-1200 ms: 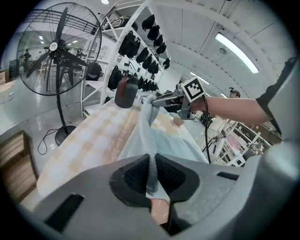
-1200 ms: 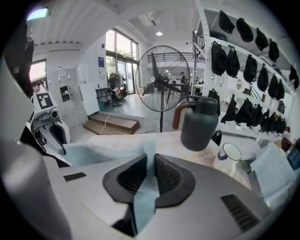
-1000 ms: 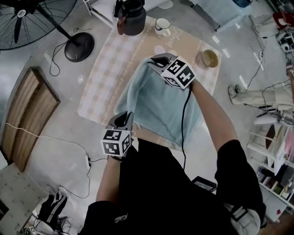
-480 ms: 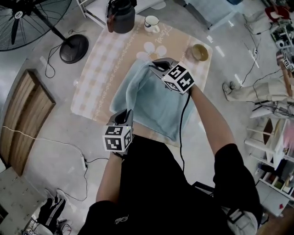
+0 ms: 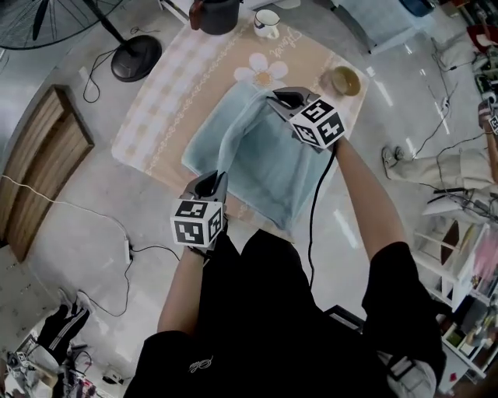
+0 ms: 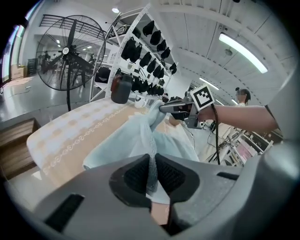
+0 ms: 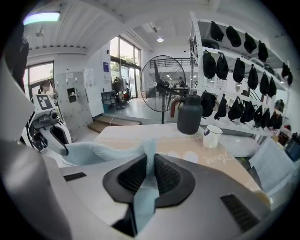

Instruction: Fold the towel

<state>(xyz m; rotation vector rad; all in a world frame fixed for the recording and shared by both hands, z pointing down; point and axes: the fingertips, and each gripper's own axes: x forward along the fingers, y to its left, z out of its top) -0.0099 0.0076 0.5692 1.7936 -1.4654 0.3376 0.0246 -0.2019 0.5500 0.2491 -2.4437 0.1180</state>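
1. Both grippers have carried the lifted towel edge sideways across the table over the last second. The flower print [image 5: 263,71] on the tablecloth [image 5: 156,116] now shows whole beyond the towel.
2. Left gripper [image 6: 151,168]: pads [image 6: 133,176] clenched on a thin pinch of the pale blue towel [image 6: 136,136]. The cloth rises straight up out of the narrow slit between them.
3. Right gripper [image 7: 149,171]: pads [image 7: 132,176] likewise clamped on the towel's edge, with a strip of cloth trailing out below the jaws.
4. Towel: the held edge spans the air between the two grippers and sags slightly at mid-span. The rest lies on the tablecloth under and beside it, spreading towards the person.
5. Further out, a dark jug [image 5: 216,9] and a white mug [image 5: 267,22] stand at the far end of the table. A small bowl [image 5: 345,79] sits near the right gripper, apart from the towel.
6. Floor: a pedestal fan [image 5: 47,15] stands off the far left corner.
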